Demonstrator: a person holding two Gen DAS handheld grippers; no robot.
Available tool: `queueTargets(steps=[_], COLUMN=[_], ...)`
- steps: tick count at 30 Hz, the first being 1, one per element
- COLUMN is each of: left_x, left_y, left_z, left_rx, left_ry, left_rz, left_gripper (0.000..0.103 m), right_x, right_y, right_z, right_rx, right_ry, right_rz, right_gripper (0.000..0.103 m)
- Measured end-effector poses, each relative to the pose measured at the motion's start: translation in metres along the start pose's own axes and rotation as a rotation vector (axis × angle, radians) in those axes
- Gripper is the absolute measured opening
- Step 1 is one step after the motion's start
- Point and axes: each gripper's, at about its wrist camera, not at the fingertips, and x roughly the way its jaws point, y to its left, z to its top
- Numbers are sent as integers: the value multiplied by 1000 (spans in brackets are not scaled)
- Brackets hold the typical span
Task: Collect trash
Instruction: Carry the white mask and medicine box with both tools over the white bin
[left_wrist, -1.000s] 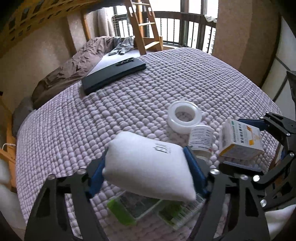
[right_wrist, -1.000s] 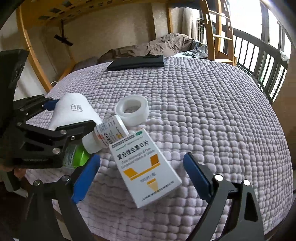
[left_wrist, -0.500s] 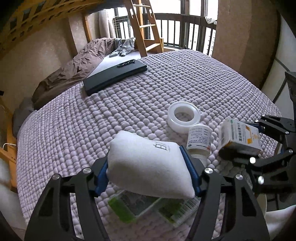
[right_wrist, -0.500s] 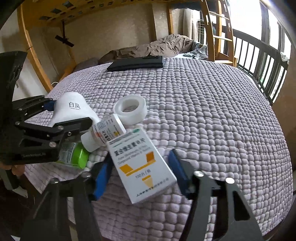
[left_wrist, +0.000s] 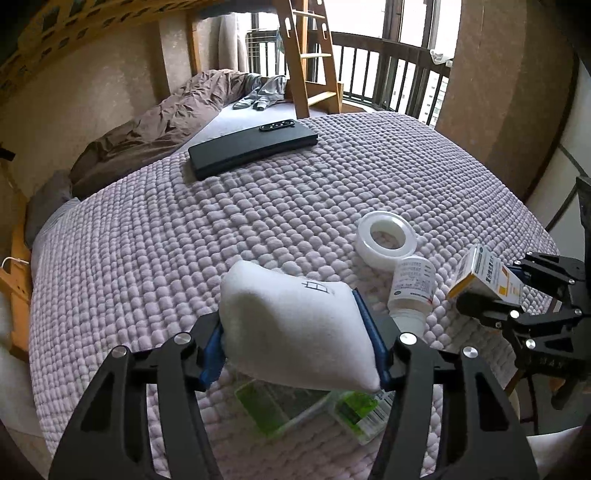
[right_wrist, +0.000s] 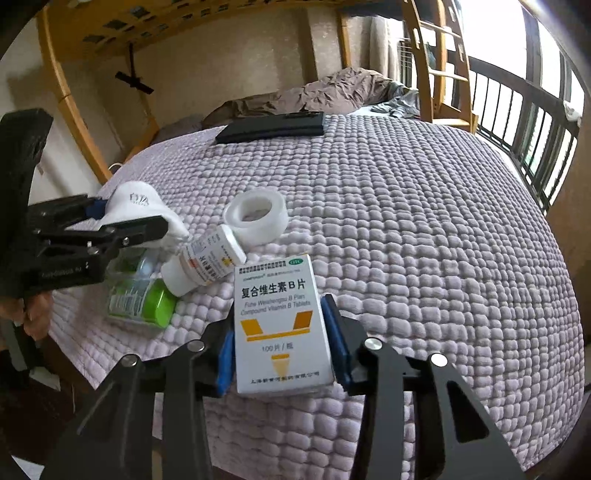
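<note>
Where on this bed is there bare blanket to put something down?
Free: the wide stretch of blanket between the tape roll and the black box, toward the railing. Crowded: the near corner with the pill bottle and green packet.

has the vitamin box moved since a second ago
Yes. The vitamin box was lying on the blanket beside the pill bottle; now the right gripper has shut on it and tipped it up off the blanket.

Home bedroom: quilted bed (left_wrist: 258, 206), bunk ladder (left_wrist: 310, 55)
</note>
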Motion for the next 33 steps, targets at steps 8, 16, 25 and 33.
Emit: queueTargets(steps=[8,16,25,33], left_x=[0,-6,-22,-40], left_y=[0,1,1,-5], left_z=[0,0,-3,-12], left_rx=[-4,-14,-43,-69], left_ry=[0,-7,-25,-39], left_rz=[1,1,7,7], left_gripper=[62,61,61,61], right_x=[-6,-19,-26,-39], right_y=[1,-6,-12,-13], right_z=[-11,-6,1,2], right_rx=[-23,17,77,64], right_ry=[11,-14,-2,3], right_rz=[-4,56,134,126], right_gripper=[42,39,39,39])
